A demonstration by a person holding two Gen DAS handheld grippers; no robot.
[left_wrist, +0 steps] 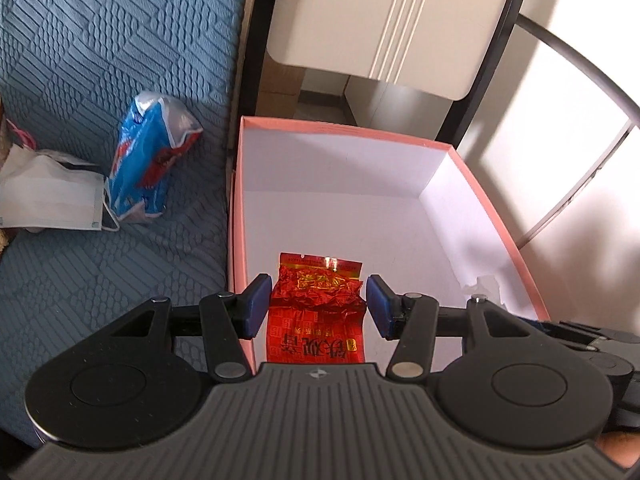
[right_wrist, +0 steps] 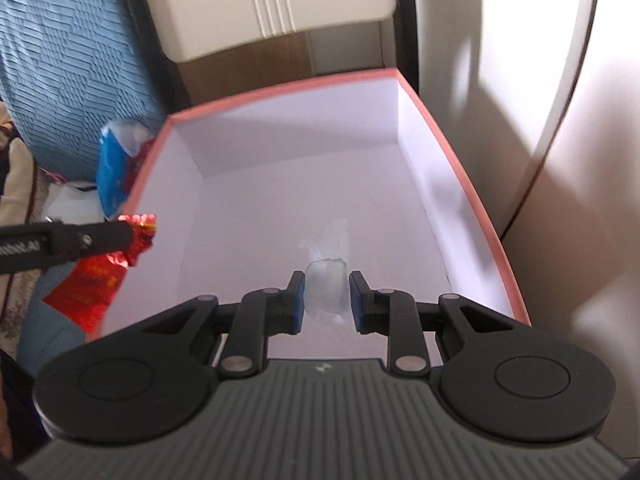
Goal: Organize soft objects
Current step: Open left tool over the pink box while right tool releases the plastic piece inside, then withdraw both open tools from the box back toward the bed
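A pink-rimmed white box (left_wrist: 340, 130) stands beside a blue sofa. My left gripper (left_wrist: 316, 306) is shut on a red foil tea packet (left_wrist: 318, 312) and holds it over the box's near left edge; from the right wrist view the packet (right_wrist: 96, 280) hangs at the box's left rim (right_wrist: 280, 84). My right gripper (right_wrist: 325, 300) is over the box with its pads close on either side of a small clear plastic bag (right_wrist: 326, 288); I cannot tell whether the pads touch it. That bag shows white at the box's right wall in the left wrist view (left_wrist: 482, 286).
On the blue sofa (left_wrist: 100, 60) lie a blue snack bag (left_wrist: 148, 160) and a white face mask (left_wrist: 52, 200). A cream cabinet (left_wrist: 380, 20) stands behind the box. A white wall with a dark curved bar (left_wrist: 580, 60) is on the right.
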